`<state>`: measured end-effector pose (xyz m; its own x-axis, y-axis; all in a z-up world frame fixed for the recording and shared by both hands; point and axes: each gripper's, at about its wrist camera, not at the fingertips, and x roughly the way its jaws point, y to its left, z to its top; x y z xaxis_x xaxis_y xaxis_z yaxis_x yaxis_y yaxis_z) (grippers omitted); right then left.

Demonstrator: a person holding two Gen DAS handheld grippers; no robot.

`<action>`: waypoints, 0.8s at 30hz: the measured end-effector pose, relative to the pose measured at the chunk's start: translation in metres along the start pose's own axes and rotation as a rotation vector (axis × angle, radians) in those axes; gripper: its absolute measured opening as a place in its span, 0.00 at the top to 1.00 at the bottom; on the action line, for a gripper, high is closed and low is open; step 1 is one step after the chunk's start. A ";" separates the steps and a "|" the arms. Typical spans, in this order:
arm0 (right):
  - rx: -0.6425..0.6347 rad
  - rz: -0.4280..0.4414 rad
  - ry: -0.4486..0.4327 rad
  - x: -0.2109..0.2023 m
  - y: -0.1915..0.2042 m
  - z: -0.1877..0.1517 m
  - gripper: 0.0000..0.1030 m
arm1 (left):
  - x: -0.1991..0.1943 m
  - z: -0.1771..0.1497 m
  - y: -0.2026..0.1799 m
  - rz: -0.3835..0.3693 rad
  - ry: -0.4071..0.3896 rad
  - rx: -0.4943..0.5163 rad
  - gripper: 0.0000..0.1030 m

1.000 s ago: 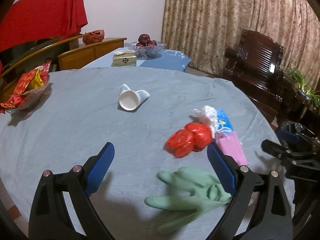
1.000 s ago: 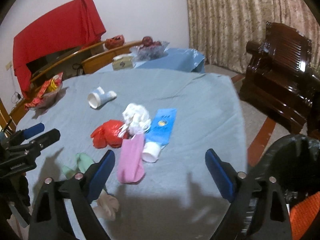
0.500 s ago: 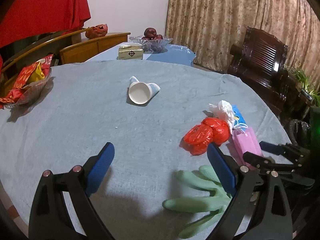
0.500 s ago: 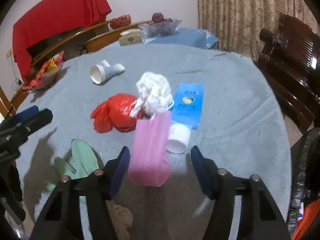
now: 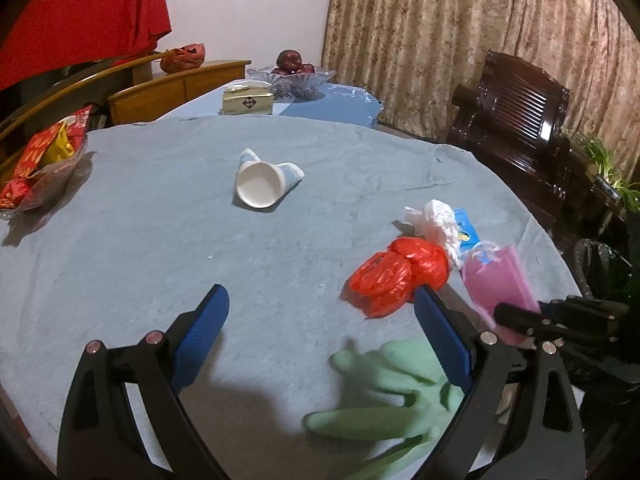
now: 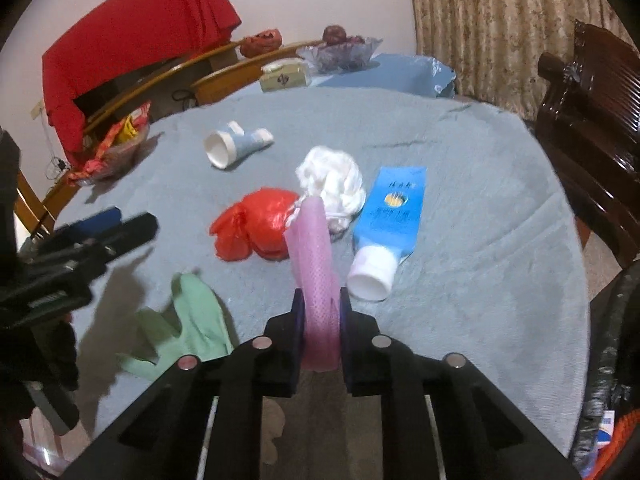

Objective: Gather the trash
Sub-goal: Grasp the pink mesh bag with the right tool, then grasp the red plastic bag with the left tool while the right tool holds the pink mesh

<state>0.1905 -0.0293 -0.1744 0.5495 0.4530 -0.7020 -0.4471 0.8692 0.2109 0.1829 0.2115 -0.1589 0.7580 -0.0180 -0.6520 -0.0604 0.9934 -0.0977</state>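
- In the right wrist view, the lower end of the pink mesh bag [image 6: 316, 280] is hidden between the closed pads of the right gripper [image 6: 320, 320].
- In the left wrist view, the green glove [image 5: 384, 412] is blurred, its cuff behind the left gripper [image 5: 320, 332].
- A black bin [image 6: 616, 360] is cut off at lower right.

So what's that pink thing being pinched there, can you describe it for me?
The pink pouch looks like a small soft bag of textured, mesh-like material, with a thin white string at its far end. The right gripper has just closed on its near end, squeezing it narrow between the blue pads. Its far end lies against the white crumpled wad, between the red plastic bag and the blue tube, on the grey-blue tablecloth.
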 end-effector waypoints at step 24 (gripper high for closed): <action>0.050 -0.065 -0.043 -0.005 -0.042 0.020 0.84 | 0.079 0.008 -0.046 -0.180 0.173 0.014 0.48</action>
<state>0.2202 -0.0639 -0.1657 0.6066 0.4026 -0.6855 -0.3746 0.9053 0.2003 0.2511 0.1649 -0.1996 0.6331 -0.2127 -0.7443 0.0757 0.9739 -0.2139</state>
